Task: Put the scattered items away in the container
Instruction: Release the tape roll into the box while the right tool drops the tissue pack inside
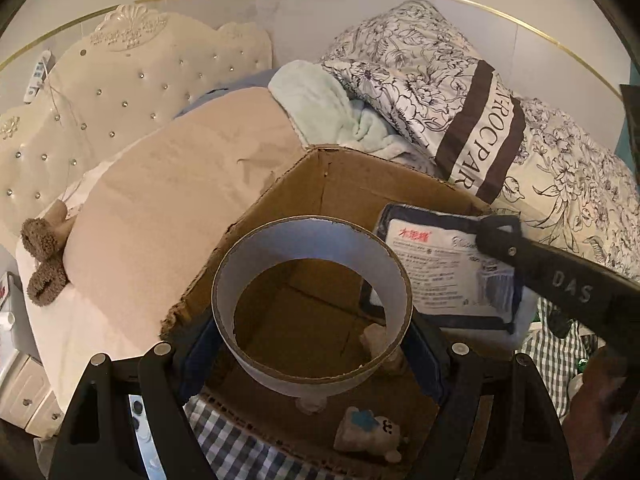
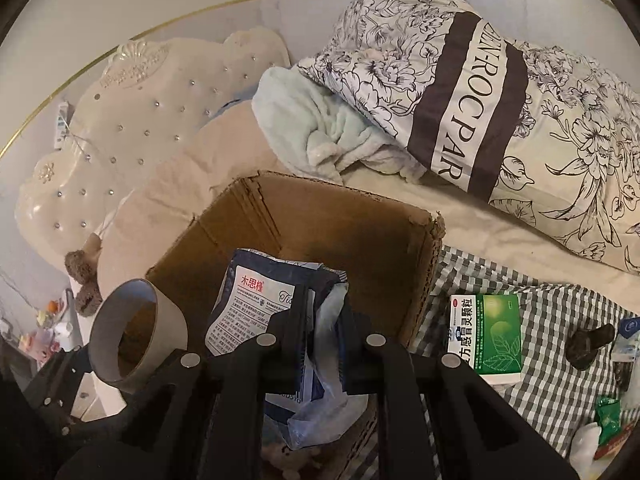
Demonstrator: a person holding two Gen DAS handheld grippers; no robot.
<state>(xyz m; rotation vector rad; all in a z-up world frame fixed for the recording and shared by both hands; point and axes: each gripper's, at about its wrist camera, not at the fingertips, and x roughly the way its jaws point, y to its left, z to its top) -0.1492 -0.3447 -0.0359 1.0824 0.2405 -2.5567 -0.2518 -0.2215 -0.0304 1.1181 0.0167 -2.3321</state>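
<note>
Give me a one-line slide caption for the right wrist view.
Right gripper holds a tissue pack over the cardboard box; left gripper holds a tape roll beside it.

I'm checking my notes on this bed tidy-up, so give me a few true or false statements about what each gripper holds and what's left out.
1. The left gripper holds a cardboard ring above the cardboard box. True.
2. The right gripper is empty. False: its jaws are shut on a blue packet.
3. The green medicine box lies inside the cardboard box. False: it lies on the checked cloth beside it.
4. A small toy bear lies in the cardboard box. True.
</note>
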